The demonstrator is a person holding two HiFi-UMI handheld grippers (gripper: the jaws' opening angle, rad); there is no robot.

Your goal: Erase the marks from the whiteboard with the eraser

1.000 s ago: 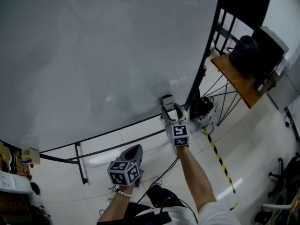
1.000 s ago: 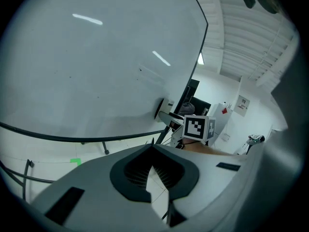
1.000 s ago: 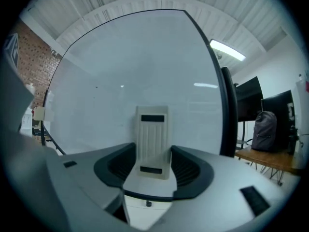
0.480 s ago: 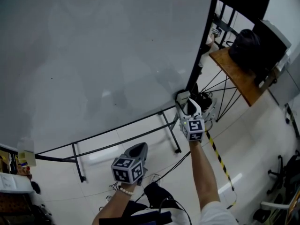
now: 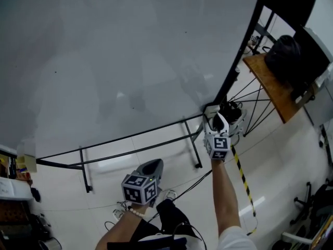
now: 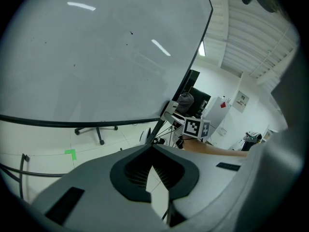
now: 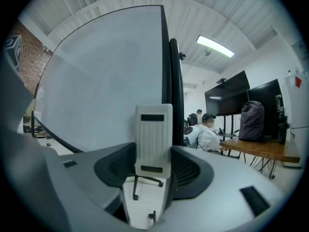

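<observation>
— White tiled floor point(image 5: 156, 155) fills the lower part of the head view. What stands on it?
— The whiteboard point(image 5: 114, 56), grey and wide, on a black frame. At its lower right corner the right gripper point(image 5: 217, 123) holds the eraser point(image 5: 211, 109) up to the edge. I cannot tell whether the two touch.
— And the other arm?
— The left gripper point(image 5: 150, 166) hangs below the whiteboard's bottom rail, well apart from it. Right of the whiteboard a wooden worktop point(image 5: 268, 85) carries a black backpack point(image 5: 285, 56).
— What does the left gripper view show?
— The left gripper point(image 6: 153, 149) has its jaws clenched, tips meeting, with nothing between them. The whiteboard point(image 6: 96, 52) rises beyond, and the right gripper's cube point(image 6: 195, 127) shows at its lower right corner.
— The right gripper view?
— The right gripper point(image 7: 153, 153) has its jaws clamped on the white eraser point(image 7: 153, 129), which stands upright before the whiteboard's point(image 7: 106, 81) right edge. Right of that sit dark screens point(image 7: 236, 98), a seated person point(image 7: 207, 132), the backpack point(image 7: 252, 121) and the worktop point(image 7: 263, 148).
</observation>
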